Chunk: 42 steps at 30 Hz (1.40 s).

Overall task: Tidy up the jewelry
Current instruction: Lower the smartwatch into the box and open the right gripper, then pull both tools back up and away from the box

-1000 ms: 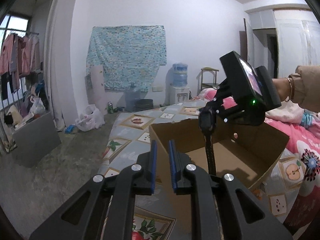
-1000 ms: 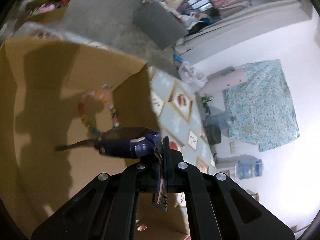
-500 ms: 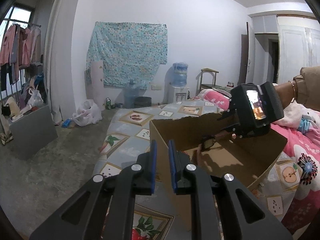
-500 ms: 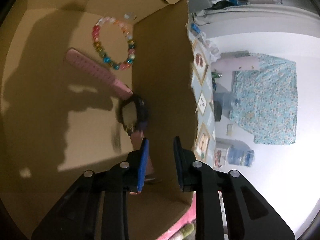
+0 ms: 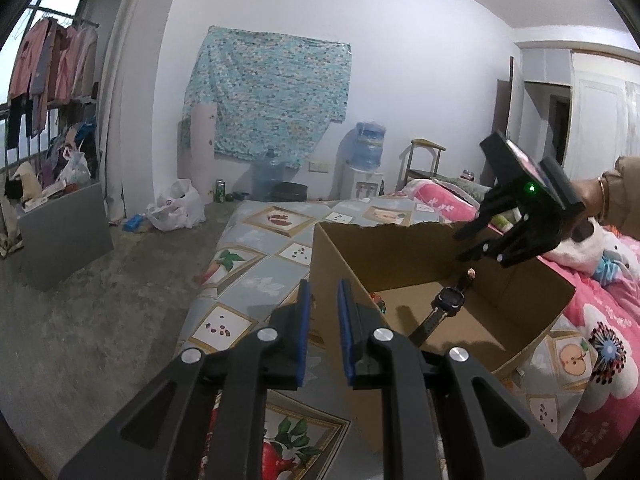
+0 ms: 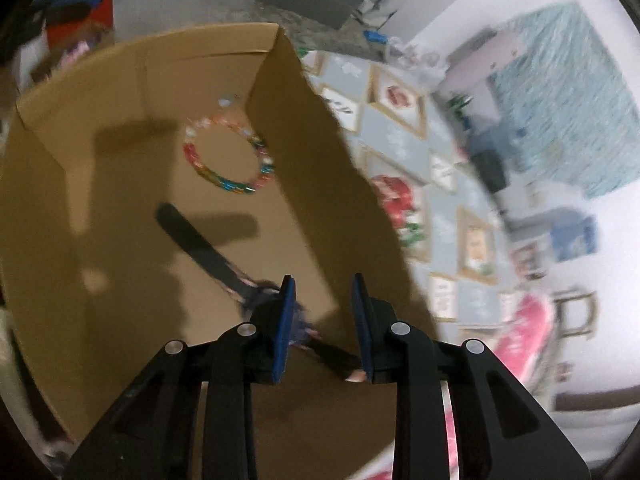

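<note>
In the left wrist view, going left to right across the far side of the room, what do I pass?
Clothes rack → grey board → white plastic bag → green can → patterned blue cloth → water dispenser → wooden chair → right hand-held gripper over the cardboard box.

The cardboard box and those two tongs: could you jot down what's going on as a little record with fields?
Box: open cardboard box on a patterned bed cover
Inside: dark wristwatch and a colourful bead bracelet, lying apart
Right tongs: above the box, jaws opening, nothing gripped; watch lies below them
Left tongs: near the box's front corner, narrow gap, holding nothing
Person: a hand with a bangle on the wrist holds the right tongs
</note>
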{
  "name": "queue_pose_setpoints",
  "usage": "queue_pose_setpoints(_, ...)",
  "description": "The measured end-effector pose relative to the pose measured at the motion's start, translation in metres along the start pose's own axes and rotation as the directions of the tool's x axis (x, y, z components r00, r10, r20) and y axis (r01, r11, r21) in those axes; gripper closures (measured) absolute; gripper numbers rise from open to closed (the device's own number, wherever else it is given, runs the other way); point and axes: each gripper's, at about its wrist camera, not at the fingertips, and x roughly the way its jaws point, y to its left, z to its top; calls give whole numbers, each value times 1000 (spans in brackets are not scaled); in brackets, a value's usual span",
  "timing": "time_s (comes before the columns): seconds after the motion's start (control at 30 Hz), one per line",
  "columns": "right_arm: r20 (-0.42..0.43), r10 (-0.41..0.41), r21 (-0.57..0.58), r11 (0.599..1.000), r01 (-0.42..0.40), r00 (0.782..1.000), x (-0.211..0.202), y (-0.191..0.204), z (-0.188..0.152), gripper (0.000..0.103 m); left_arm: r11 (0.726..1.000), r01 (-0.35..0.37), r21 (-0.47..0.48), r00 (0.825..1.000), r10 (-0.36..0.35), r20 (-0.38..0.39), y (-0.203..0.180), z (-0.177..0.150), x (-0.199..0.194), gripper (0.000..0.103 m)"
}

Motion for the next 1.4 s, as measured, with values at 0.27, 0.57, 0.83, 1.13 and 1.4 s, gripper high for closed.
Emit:
queue_pose_setpoints(0.27,-245,99,-76,990,-121,964,44,40,-9,82,999,-2,-43,1000,2,8,12,-4,2,83)
queue_pose_setpoints(0.57,-275,217,118,974,-191,936,63,27,2,79,997,-2,-76,1000,2,-1,24,-12,10,82)
queue_pose_setpoints(0.83,-235,198,278,952,-129,952,69,16,11,88,994,9,-109,1000,-10,-9,28,-18,16,82)
queue_pose_setpoints(1.13,-211,156,402,914,-60,965,66,18,20,88,994,18,-110,1000,-18,-3,29,-19,13,78)
queue_pose_setpoints(1.4,-131,24,416,909,33,991,7,22,16,63,996,17,-88,1000,-18,-5,23,-20,3,62)
